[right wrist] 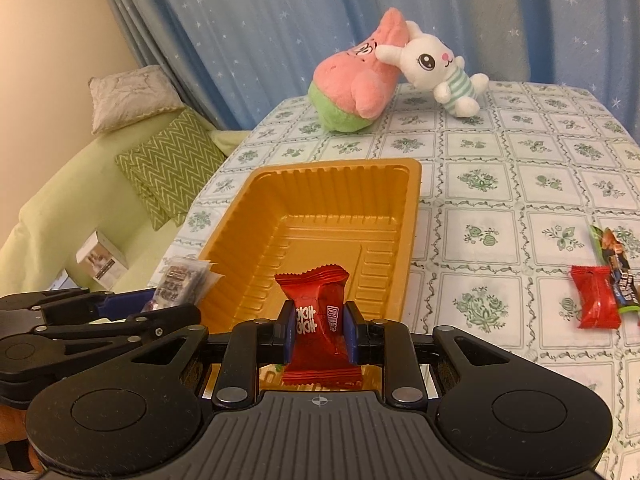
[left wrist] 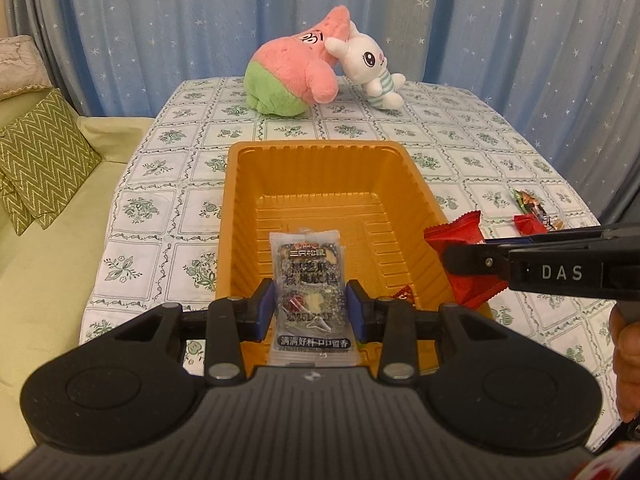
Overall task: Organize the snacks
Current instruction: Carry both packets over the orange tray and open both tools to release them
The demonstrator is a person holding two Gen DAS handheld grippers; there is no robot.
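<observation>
Sofa [left wrist: 60, 240] with zigzag cushion [left wrist: 44, 160] sat far left, off the table [left wrist: 168, 184]. Left gripper [left wrist: 311, 310] was pinched narrow on a clear dark packet [left wrist: 308, 280], blue pads on both its sides, packet hanging over the near end of the orange tray [left wrist: 320, 184]. Tray floor looked almost bare; a bit of red-brown wrapper [left wrist: 406, 294] showed at its near right corner, and I couldn't tell what else sat under the grippers. Right gripper [right wrist: 319, 334] was likewise clamped close on a red candy [right wrist: 318, 320], held upright above the tray's near right edge; from the left wrist view it reached in from the right just beside the tray wall. Further right on the cloth lay a second red candy [right wrist: 594, 298], touching a green-and-dark packet [right wrist: 614, 264], both well apart from the tray. Pink plush [left wrist: 296, 68] and white bunny [left wrist: 374, 68] leaned together at the far end, not part of the job.

Progress, judged: early to middle. Two snacks in hand, poised for dropping, not yet released. At least two still loose on the table to fetch afterwards.
</observation>
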